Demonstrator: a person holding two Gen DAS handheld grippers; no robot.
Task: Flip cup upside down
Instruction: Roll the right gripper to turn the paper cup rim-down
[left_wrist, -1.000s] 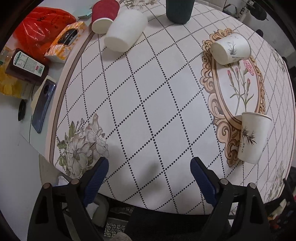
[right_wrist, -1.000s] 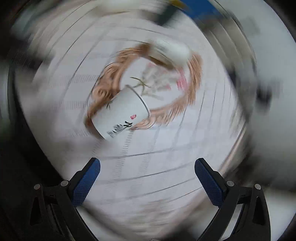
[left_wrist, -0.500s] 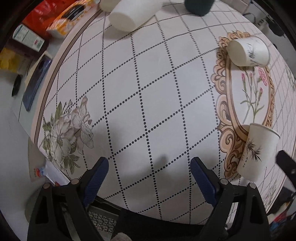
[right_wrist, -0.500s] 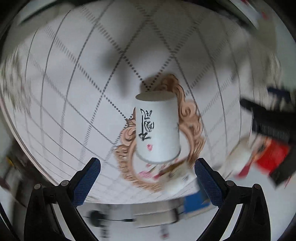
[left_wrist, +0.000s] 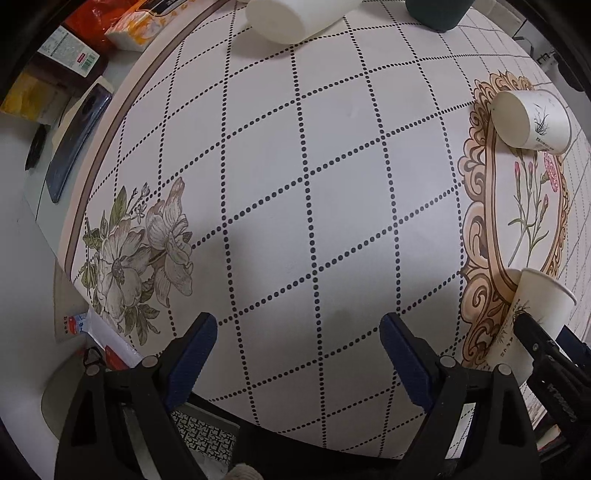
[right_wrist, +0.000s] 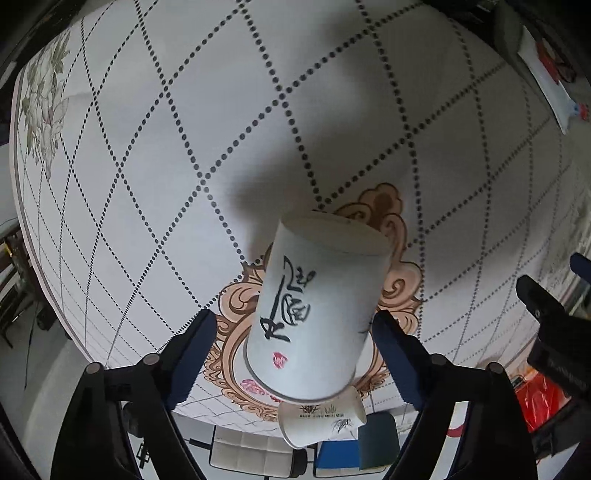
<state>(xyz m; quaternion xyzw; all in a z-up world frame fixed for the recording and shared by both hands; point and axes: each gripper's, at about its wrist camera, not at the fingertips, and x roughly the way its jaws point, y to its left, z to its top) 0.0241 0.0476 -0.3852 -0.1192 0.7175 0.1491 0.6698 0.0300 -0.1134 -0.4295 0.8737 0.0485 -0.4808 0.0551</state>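
Observation:
A white paper cup with black calligraphy (right_wrist: 314, 310) stands upright on the patterned tablecloth; the right wrist view is rolled over, so it looks inverted there. It also shows at the right edge of the left wrist view (left_wrist: 532, 325). My right gripper (right_wrist: 293, 332) is open, its blue fingers on either side of the cup near its rim, not touching. It shows as dark parts in the left wrist view (left_wrist: 546, 354). My left gripper (left_wrist: 297, 347) is open and empty over the table's near edge.
A second paper cup (left_wrist: 532, 118) lies on its side at the far end of the oval floral frame (left_wrist: 480, 221). A large white cup (left_wrist: 299, 14) lies on its side and a dark green cup (left_wrist: 436, 14) stands at the back. A phone (left_wrist: 79, 140) and packets lie left.
My right gripper has rolled over and moved in until its fingers flank the calligraphy cup. My left gripper has moved forward over the table.

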